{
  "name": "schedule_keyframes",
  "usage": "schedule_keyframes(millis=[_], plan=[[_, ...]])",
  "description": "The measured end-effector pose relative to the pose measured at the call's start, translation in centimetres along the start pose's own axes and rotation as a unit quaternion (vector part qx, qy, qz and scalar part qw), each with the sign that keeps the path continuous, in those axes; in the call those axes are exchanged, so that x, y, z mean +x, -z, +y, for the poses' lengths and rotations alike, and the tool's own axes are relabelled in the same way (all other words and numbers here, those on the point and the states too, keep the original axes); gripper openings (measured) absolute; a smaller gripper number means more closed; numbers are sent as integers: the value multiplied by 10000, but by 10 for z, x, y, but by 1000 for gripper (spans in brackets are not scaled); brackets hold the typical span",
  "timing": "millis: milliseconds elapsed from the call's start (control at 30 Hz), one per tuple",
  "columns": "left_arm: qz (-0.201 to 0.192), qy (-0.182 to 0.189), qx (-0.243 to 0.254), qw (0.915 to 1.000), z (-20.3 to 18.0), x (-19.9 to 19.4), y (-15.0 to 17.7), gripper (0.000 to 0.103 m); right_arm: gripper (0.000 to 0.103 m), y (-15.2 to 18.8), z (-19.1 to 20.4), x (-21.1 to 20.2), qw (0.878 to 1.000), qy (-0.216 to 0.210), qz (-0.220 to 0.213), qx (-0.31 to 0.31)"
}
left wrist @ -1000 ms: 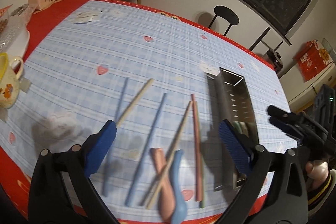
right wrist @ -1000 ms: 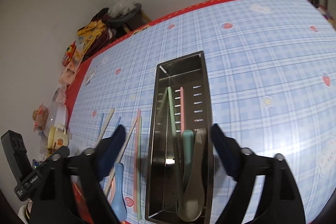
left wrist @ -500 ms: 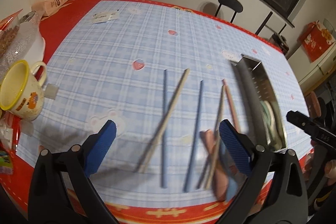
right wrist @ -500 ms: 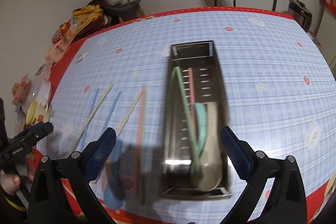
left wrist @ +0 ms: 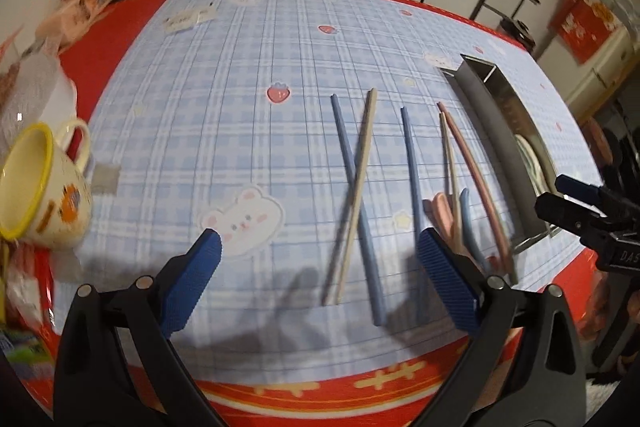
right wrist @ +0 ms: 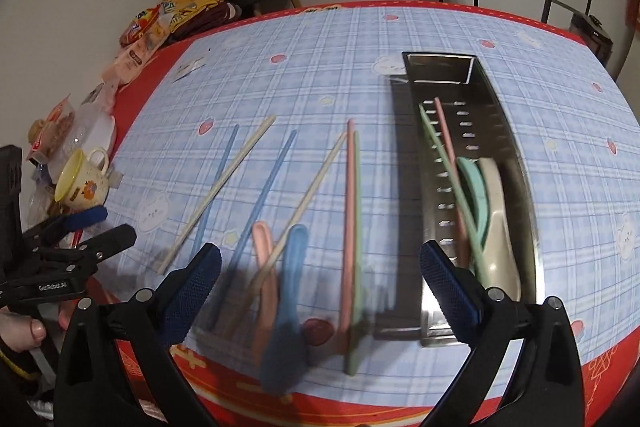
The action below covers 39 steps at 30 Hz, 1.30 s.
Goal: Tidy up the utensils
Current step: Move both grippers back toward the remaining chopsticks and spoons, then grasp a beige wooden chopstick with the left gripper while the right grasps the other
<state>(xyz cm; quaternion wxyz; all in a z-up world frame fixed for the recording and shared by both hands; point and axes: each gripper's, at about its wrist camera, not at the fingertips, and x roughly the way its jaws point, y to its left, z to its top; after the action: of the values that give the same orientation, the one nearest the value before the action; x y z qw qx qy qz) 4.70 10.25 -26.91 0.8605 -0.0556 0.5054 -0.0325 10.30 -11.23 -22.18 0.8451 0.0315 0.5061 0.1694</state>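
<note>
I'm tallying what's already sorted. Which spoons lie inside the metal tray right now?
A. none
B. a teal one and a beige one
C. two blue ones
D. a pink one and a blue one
B: in the right wrist view the teal spoon and beige spoon lie in the tray, while the pink spoon and blue spoon are on the tablecloth.

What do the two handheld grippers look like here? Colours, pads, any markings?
Both are alike: black plastic frames with silver rivets at the finger joints and blue ribbed pads. The left gripper and the right gripper each show two such pads. In the right wrist view, the left gripper's black body bears small white lettering, too blurred to read surely. The hand holding it wears a dark cuff with yellow stripes.
</note>
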Motion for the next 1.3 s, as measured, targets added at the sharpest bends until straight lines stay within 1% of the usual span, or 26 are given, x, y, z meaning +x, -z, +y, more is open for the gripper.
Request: schedule_keyframes(millis=[133,200,267,300,367,400,433,467,500,533,567,600,633,667,767,800,833,967,1067,1167,1300], plan=[[0,95,266,9996,1,5,-6,97,97,4,3,2,9997,-78,65,226],[-11,186,404,9990,0,9,-11,97,92,4,4,4,9995,-91,121,267],[-22,224,518,9984,-3,12,-15,96,85,3,4,6,9992,-148,190,323],[-29,264,587,9979,-5,14,-18,96,84,2,3,7,9990,-167,216,346],[-38,337,663,9972,-7,17,-21,94,77,0,3,9,9987,-221,257,370],[-17,376,707,9968,-8,20,-23,90,75,-2,5,11,9987,-251,290,350],[13,397,739,9965,-8,23,-24,87,71,-4,6,13,9986,-275,315,326],[60,421,769,9961,-9,27,-25,78,66,-6,8,15,9984,-325,365,289],[145,475,797,9956,-10,32,-27,69,64,-8,9,17,9982,-354,402,277],[220,540,804,9951,-10,37,-28,66,59,-10,10,20,9979,-378,454,276],[275,606,797,9946,-10,41,-29,63,50,-12,11,23,9976,-396,497,283],[312,661,772,9943,-10,45,-30,60,47,-16,11,29,9967,-433,608,331],[354,712,730,9942,-9,49,-31,59,39,-18,11,33,9960,-461,674,372],[394,760,698,9939,-8,52,-31,54,33,-20,12,40,9948,-513,773,429],[518,918,611,9926,-4,59,-29,50,22,-25,12,56,9931,-466,940,525],[543,955,588,9922,-3,61,-29,44,21,-27,11,62,9922,-436,998,603],[575,999,558,9918,-2,63,-29,42,20,-28,9,67,9914,-407,1046,675],[596,1103,490,9909,5,65,-29,40,19,-33,4,84,9889,-248,1172,882],[594,1177,505,9900,8,66,-30,35,19,-36,2,92,9876,-157,1235,954],[591,1235,560,9890,6,67,-32,31,18,-37,2,98,9870,-103,1275,976],[581,1248,716,9879,-3,71,-34,30,18,-38,6,102,9868,-40,1311,949]])
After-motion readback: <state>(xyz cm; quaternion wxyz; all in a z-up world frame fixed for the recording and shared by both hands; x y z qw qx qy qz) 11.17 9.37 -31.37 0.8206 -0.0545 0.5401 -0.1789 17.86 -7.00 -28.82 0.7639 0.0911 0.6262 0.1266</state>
